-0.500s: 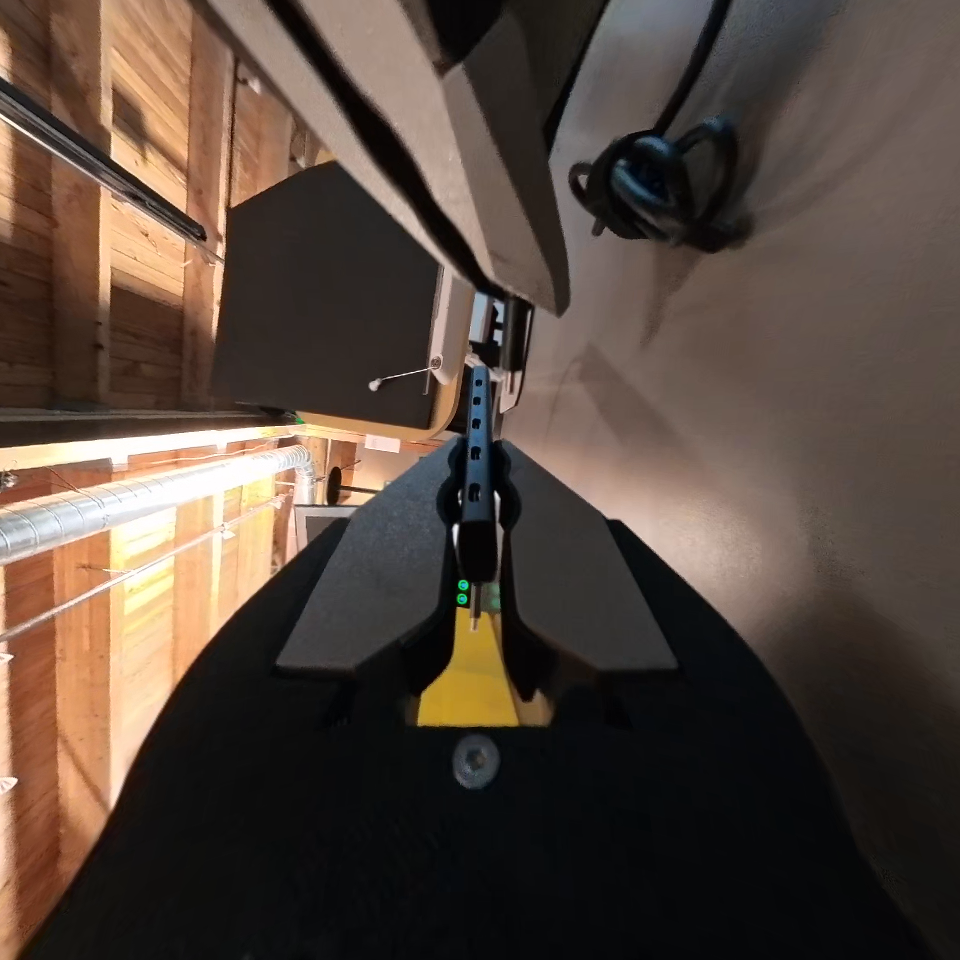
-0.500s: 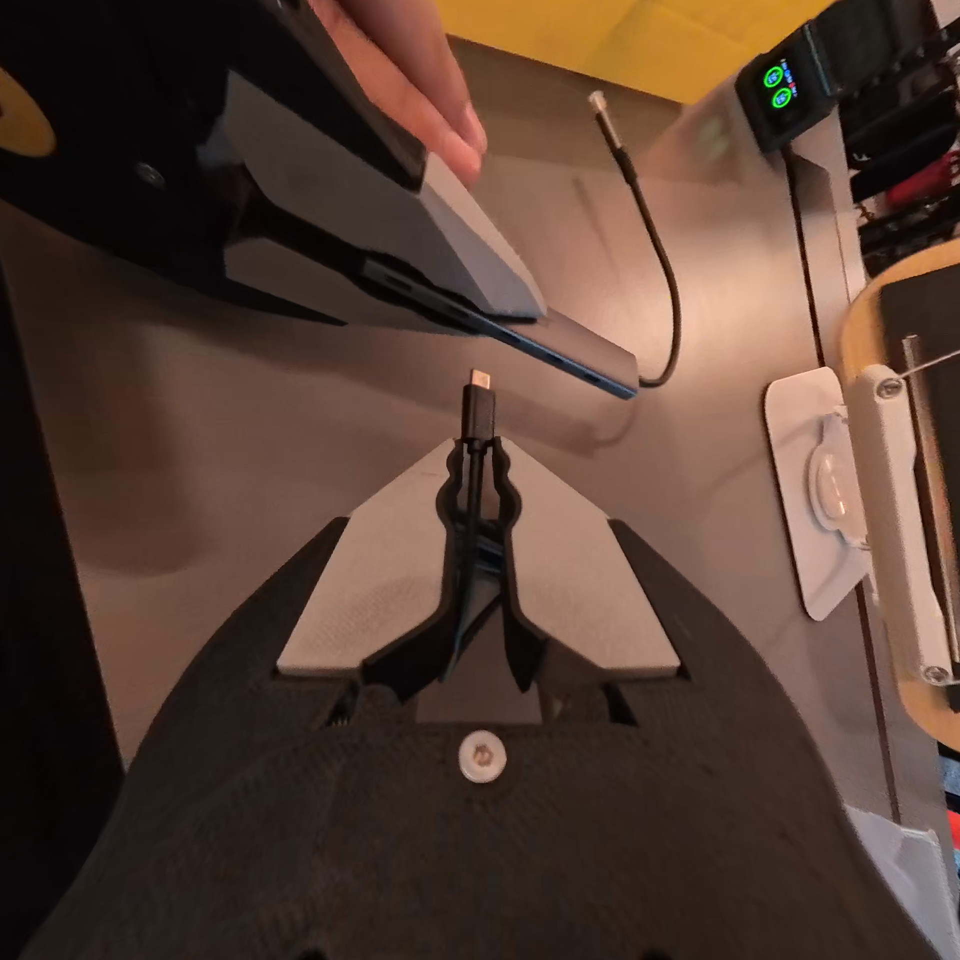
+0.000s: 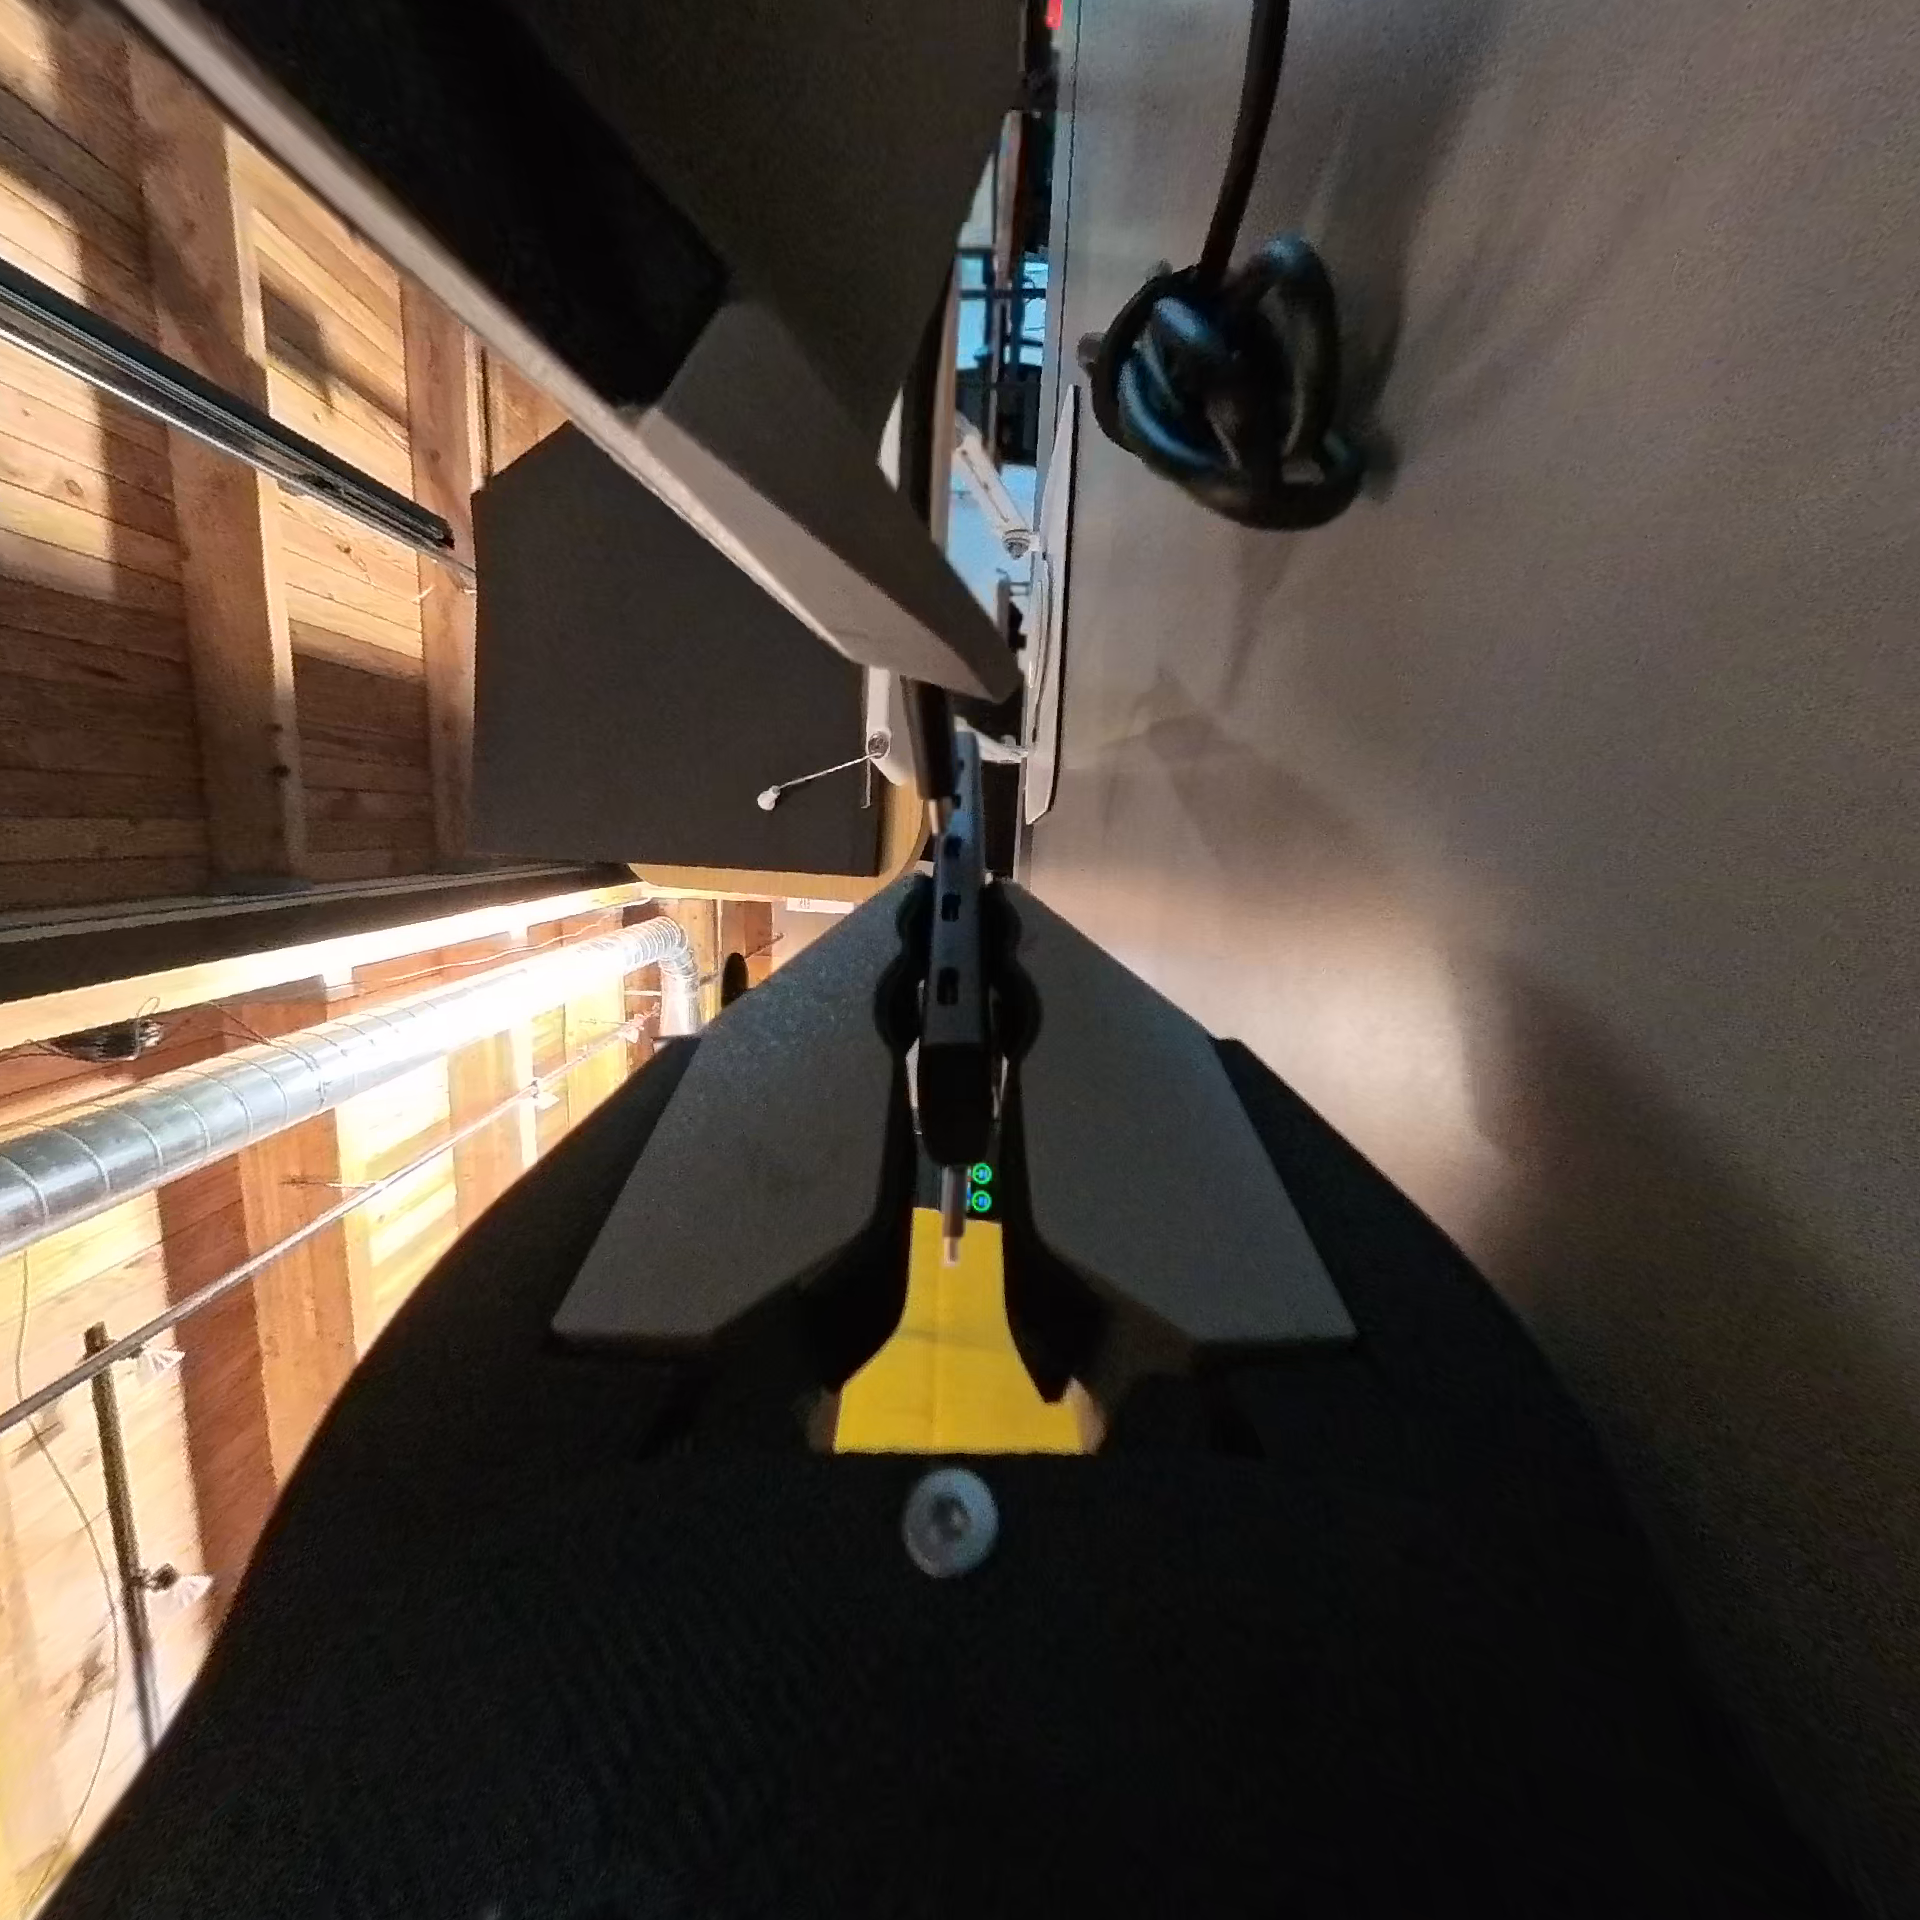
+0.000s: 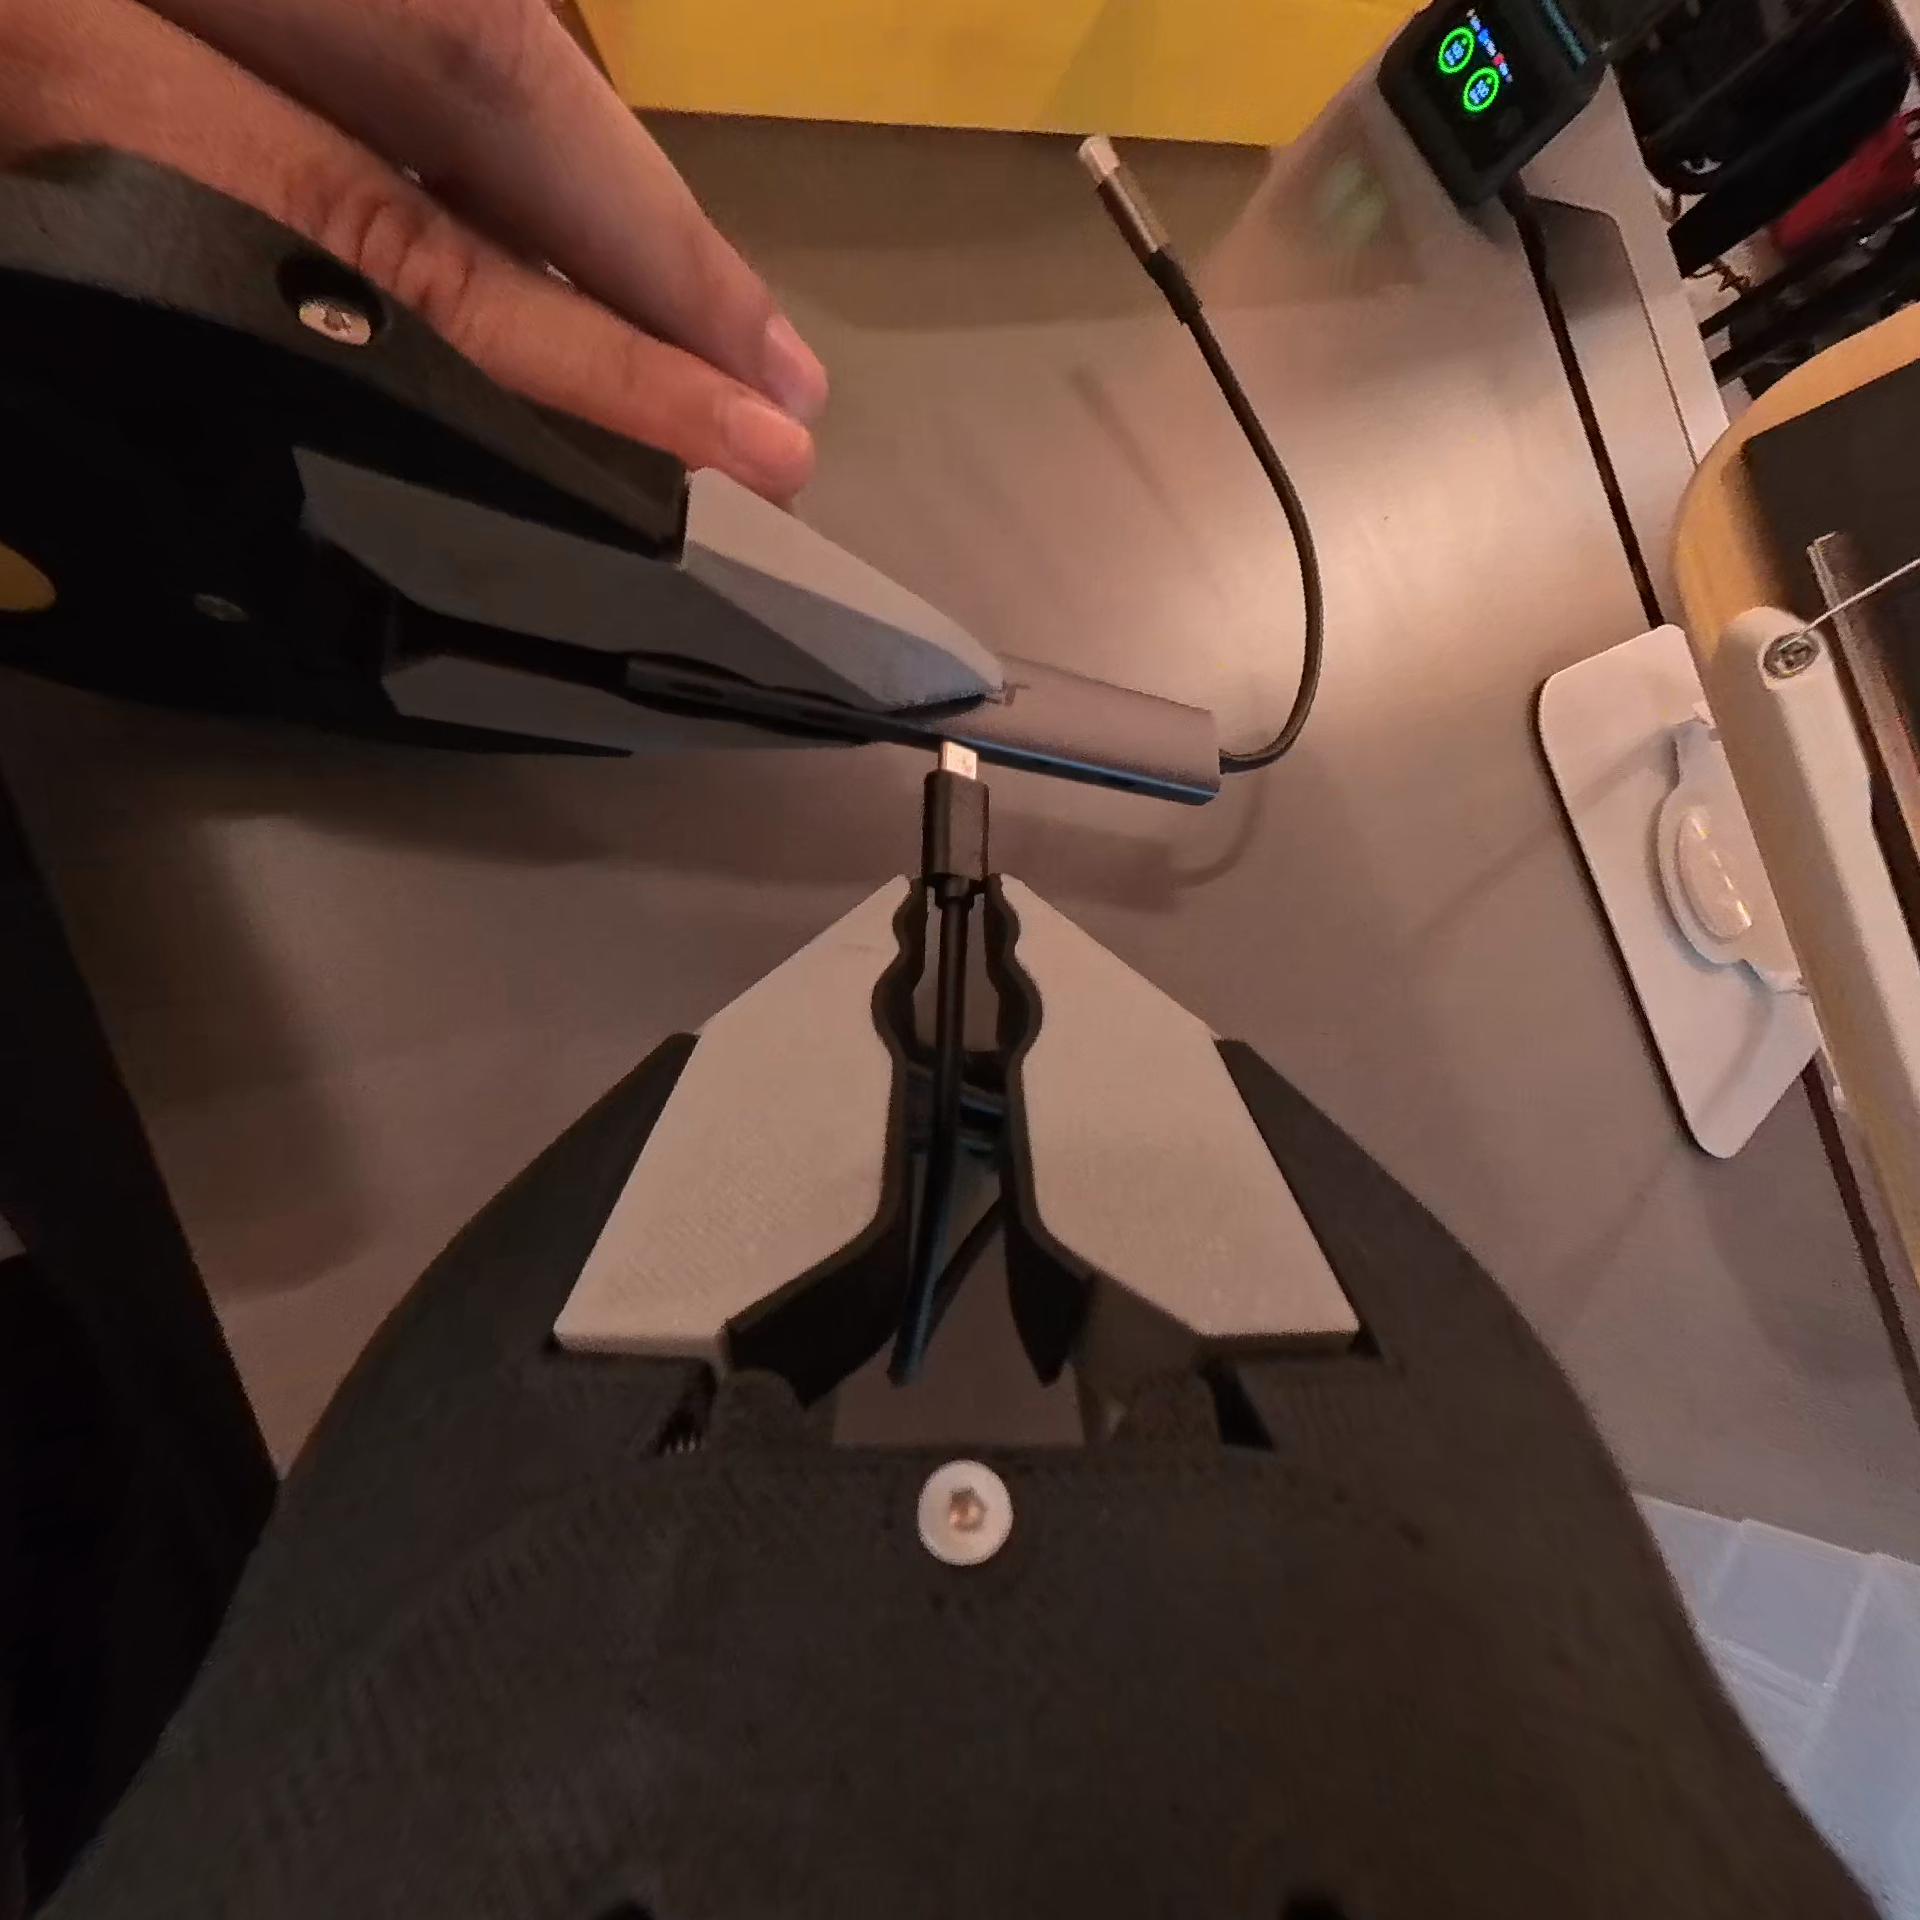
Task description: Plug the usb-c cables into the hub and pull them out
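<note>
R gripper point(image 4: 954, 883): fingers closed on black usb-c cable point(image 4: 948, 997), gripped just behind plug; cable runs back between fingers toward gripper body. Plug point(image 4: 958, 826) sticks out fwd of tips, metal tip touching long edge of hub point(image 4: 1101, 727) at a port; whether seated, cannot tell. L gripper point(image 4: 416, 613): clamped on grey hub, held above tabletop point(image 4: 520, 935), roughly level, slight tilt; hub end protrudes past finger tips to the right. Person's hand point(image 4: 499, 239) on top of L gripper. In L wrist view, L gripper point(image 3: 956, 935) pinches hub point(image 3: 956, 977) edge-on, port slots visible along edge; R gripper point(image 3: 810, 436) above, coming in from upper left.

Outward: hub's own braided lead point(image 4: 1278, 582) exits right end, arcs up across table, silver connector lying free at far end. Coiled black cable point(image 3: 1236, 416) resting on table, well apart from hub. Small device w/ lit green rings point(image 4: 1475, 83) at far right corner. White pad point(image 4: 1683, 894) at right table edge.
</note>
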